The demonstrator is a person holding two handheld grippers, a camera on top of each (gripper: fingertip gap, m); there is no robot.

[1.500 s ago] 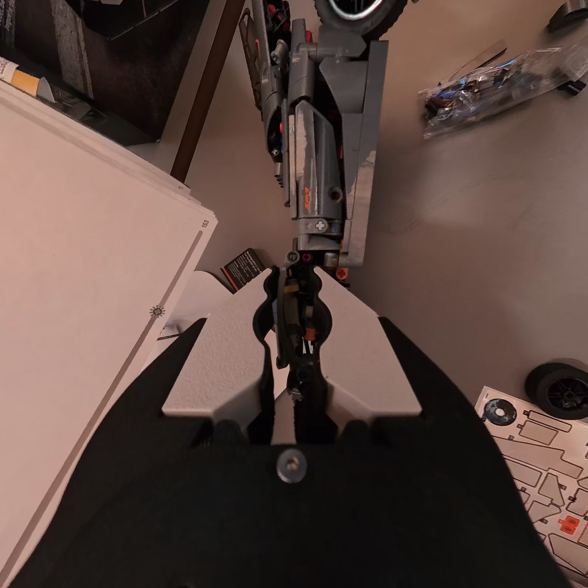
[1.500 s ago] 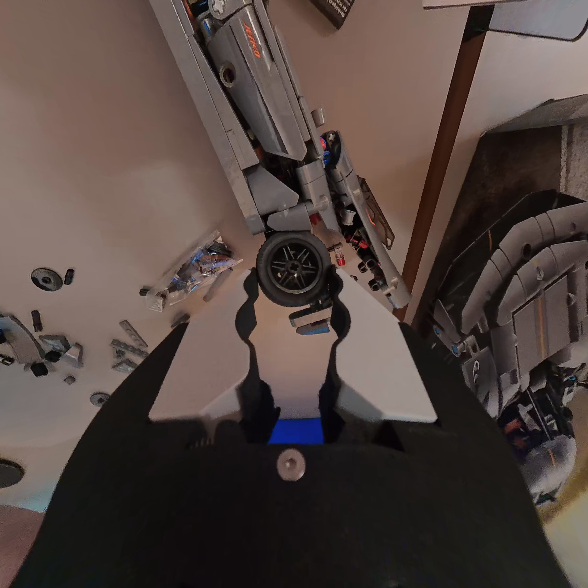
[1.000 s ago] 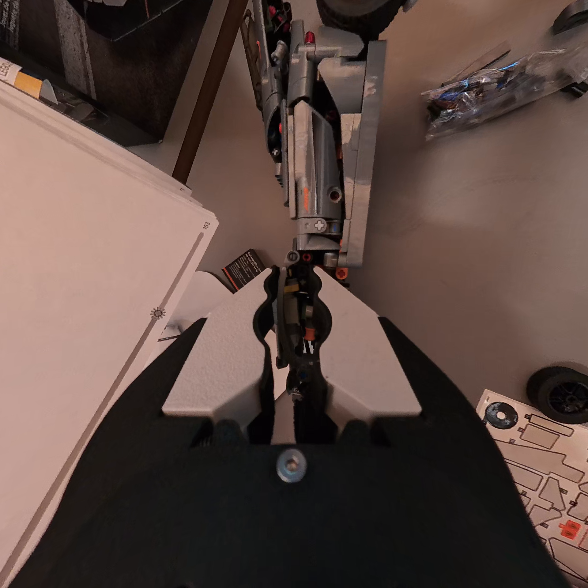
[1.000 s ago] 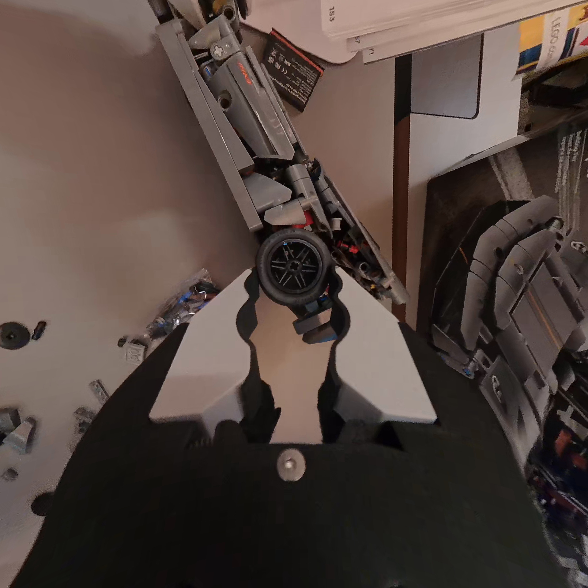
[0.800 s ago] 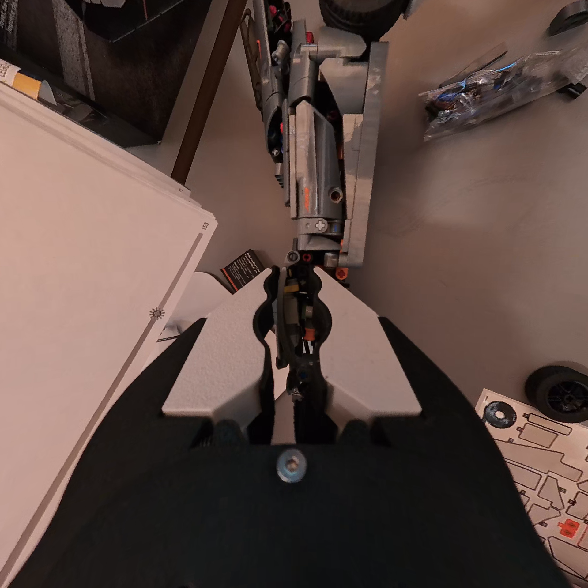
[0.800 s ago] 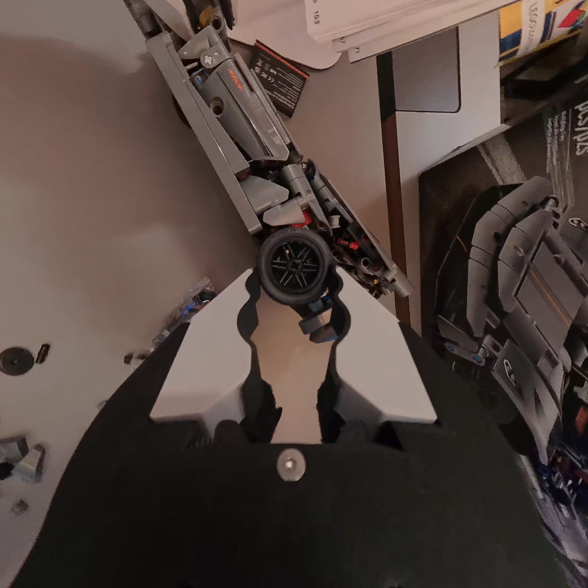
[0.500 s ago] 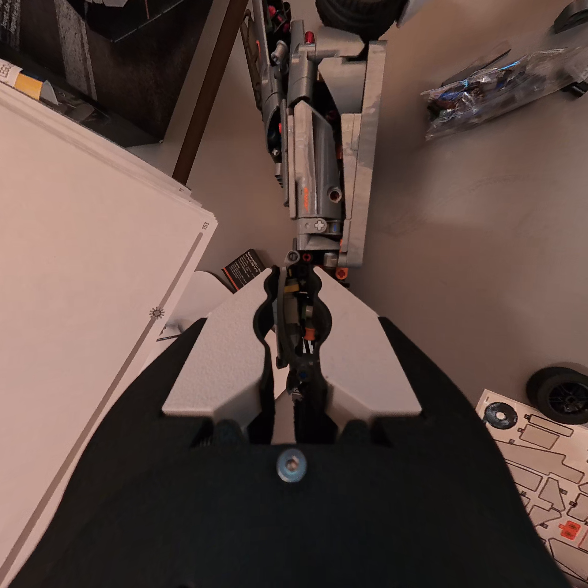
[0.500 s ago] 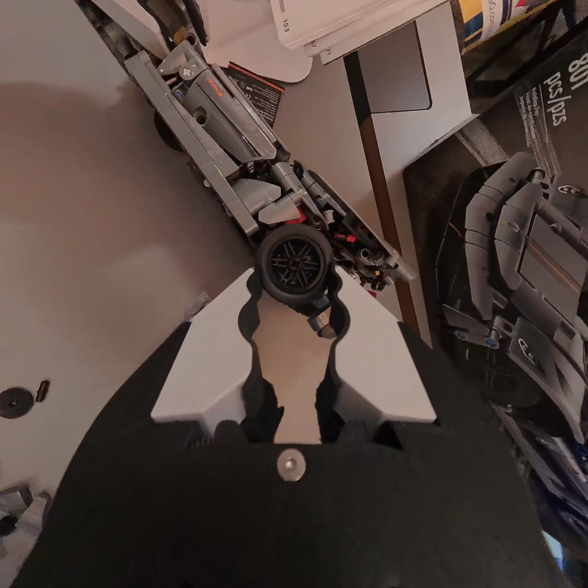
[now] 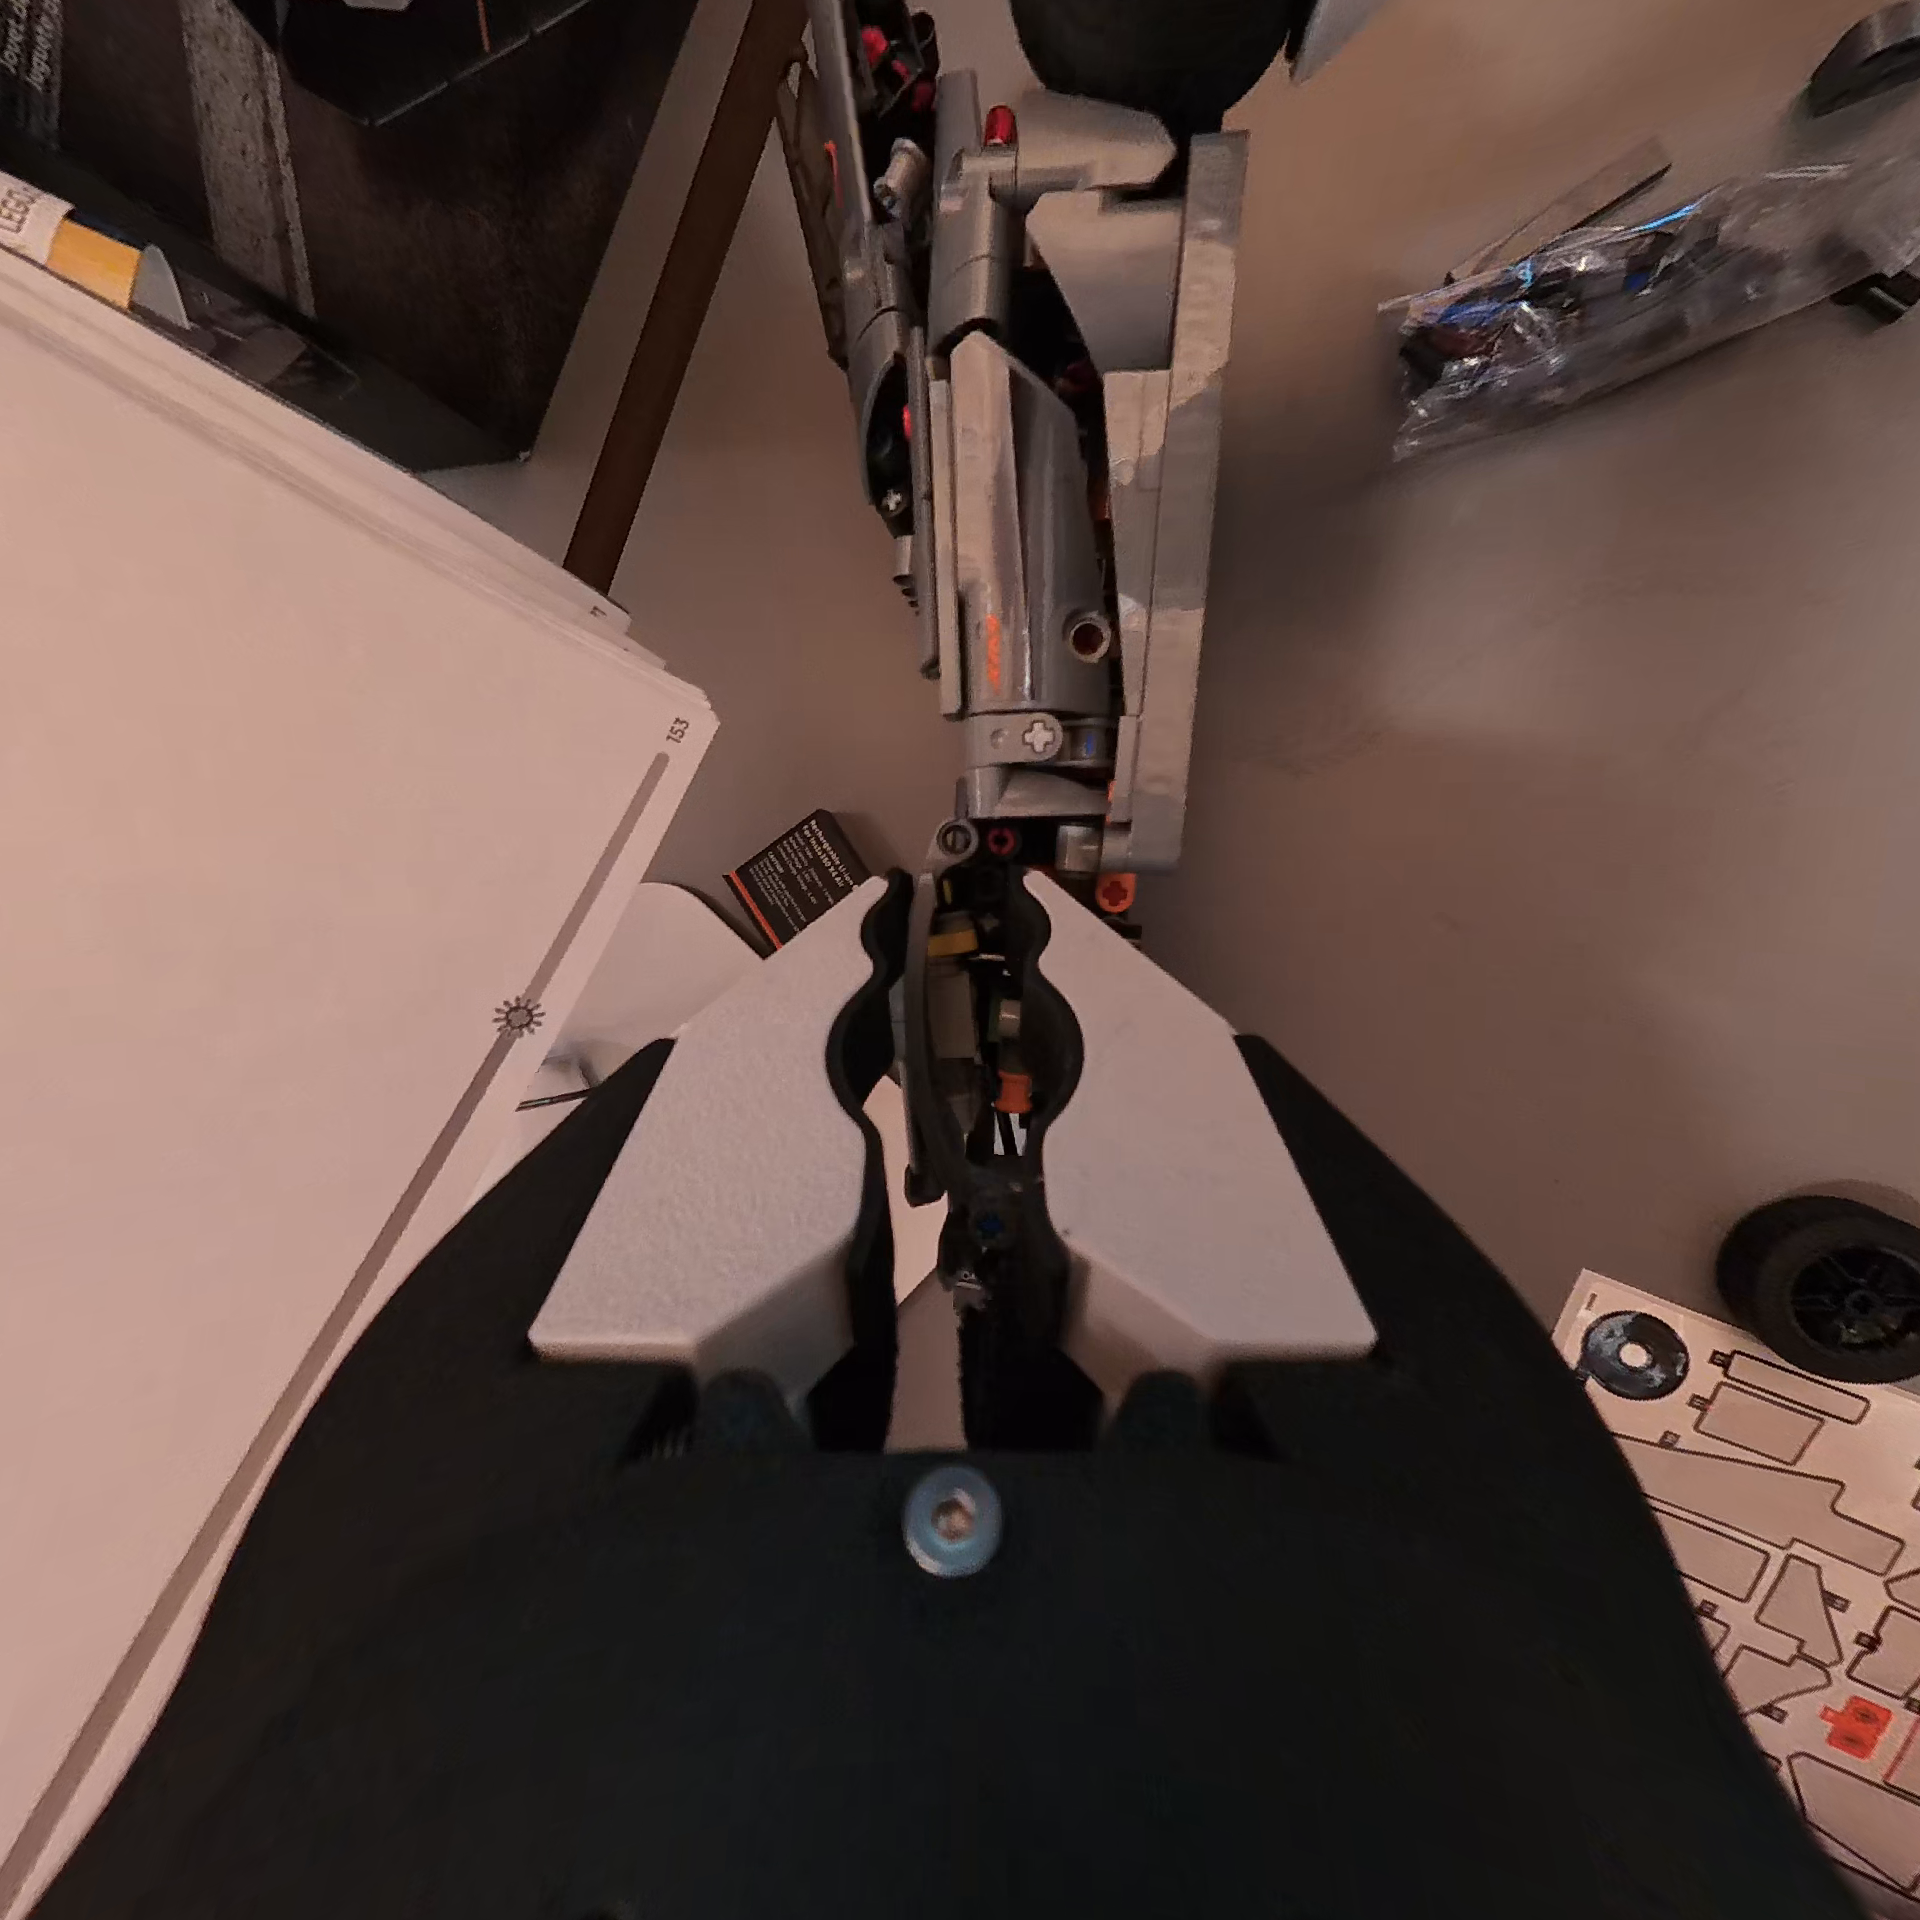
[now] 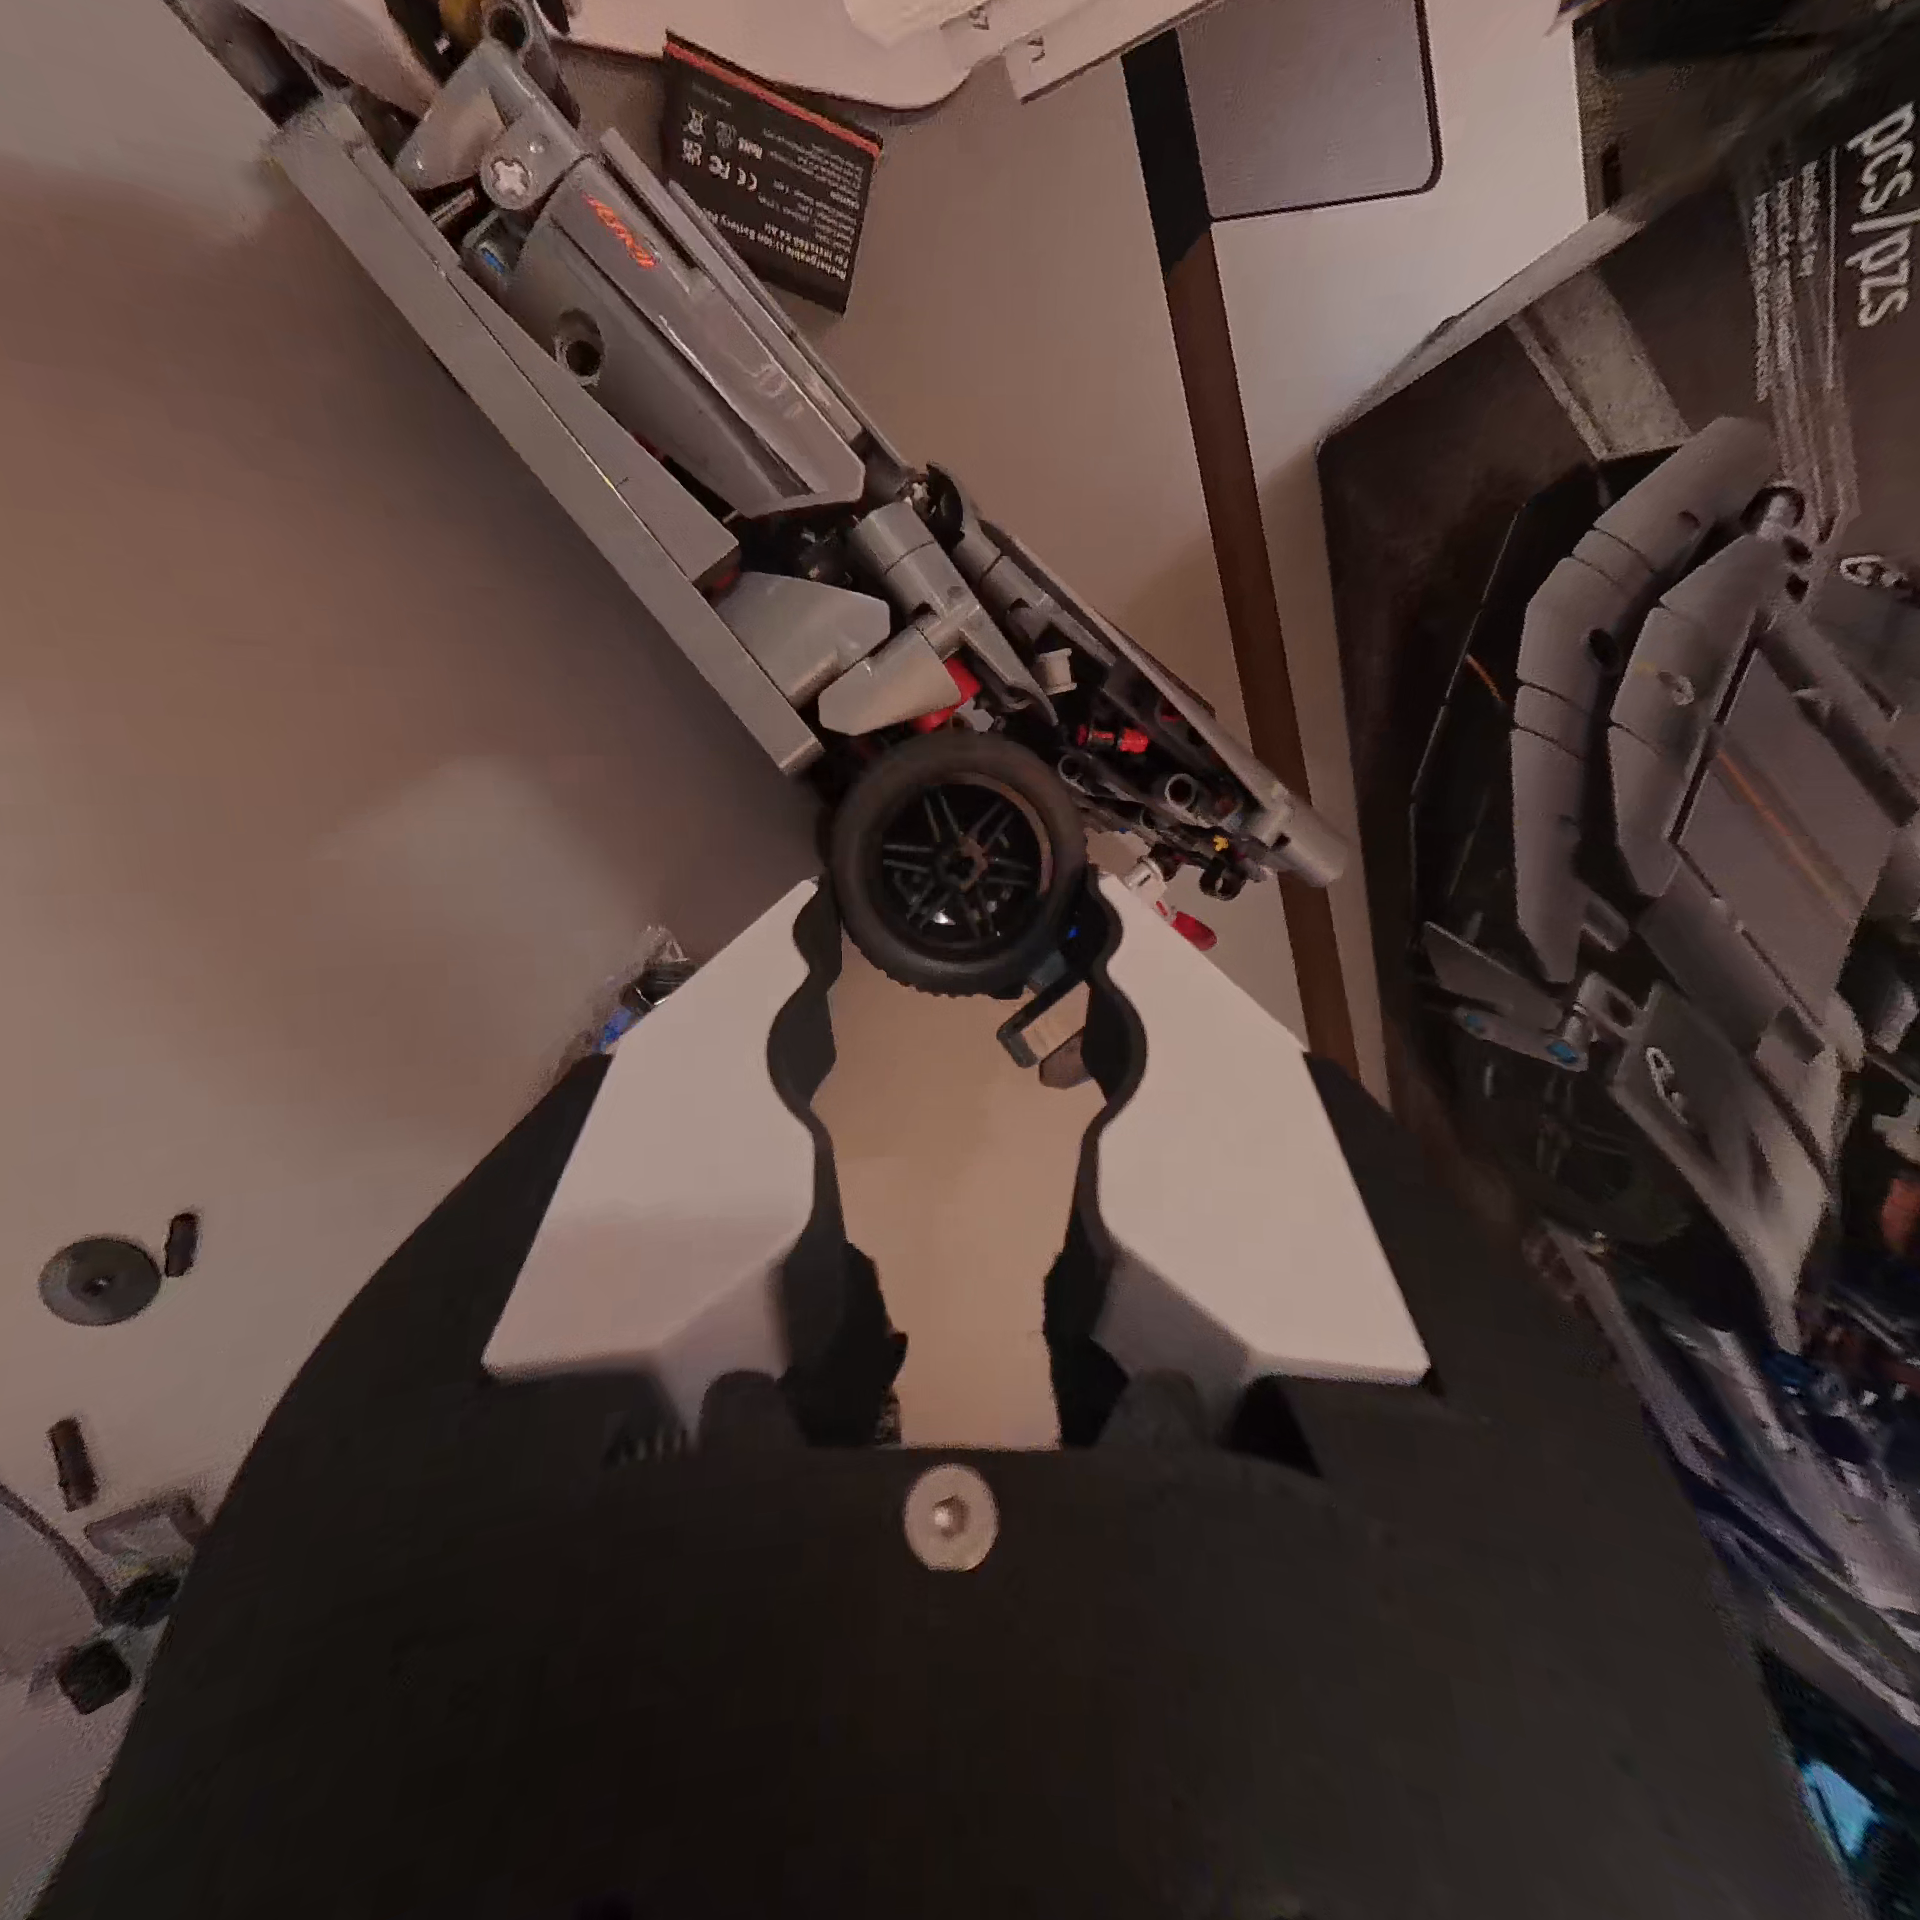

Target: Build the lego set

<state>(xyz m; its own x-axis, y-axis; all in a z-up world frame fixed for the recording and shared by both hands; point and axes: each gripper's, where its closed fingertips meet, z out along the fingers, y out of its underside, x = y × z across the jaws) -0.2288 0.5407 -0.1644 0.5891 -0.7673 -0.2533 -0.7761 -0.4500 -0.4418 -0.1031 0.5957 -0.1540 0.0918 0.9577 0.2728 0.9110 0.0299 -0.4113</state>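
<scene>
A long grey lego car body (image 9: 1039, 499) with red and orange pins is held off the table, on its side. My left gripper (image 9: 961, 904) is shut on its near end, where dark inner parts sit between the jaws. The same car body (image 10: 665, 416) runs diagonally in the right wrist view. My right gripper (image 10: 956, 904) is shut on a black wheel (image 10: 954, 862) pressed against the car's far end. That wheel's edge (image 9: 1153, 52) shows at the top of the left wrist view.
An open instruction booklet (image 9: 260, 831) lies left. The dark set box (image 10: 1662, 779) lies right, past a brown table edge (image 10: 1226, 468). A bag of parts (image 9: 1621, 291), a spare wheel (image 9: 1829, 1288), a sticker sheet (image 9: 1787, 1538) and loose small pieces (image 10: 99, 1278) lie around. One gripper's finger ends stand about 15 cm off the other's.
The right gripper has swung round with the wheel, so the car body now runs more diagonally in its view. The left gripper keeps its grip and hardly moves.
</scene>
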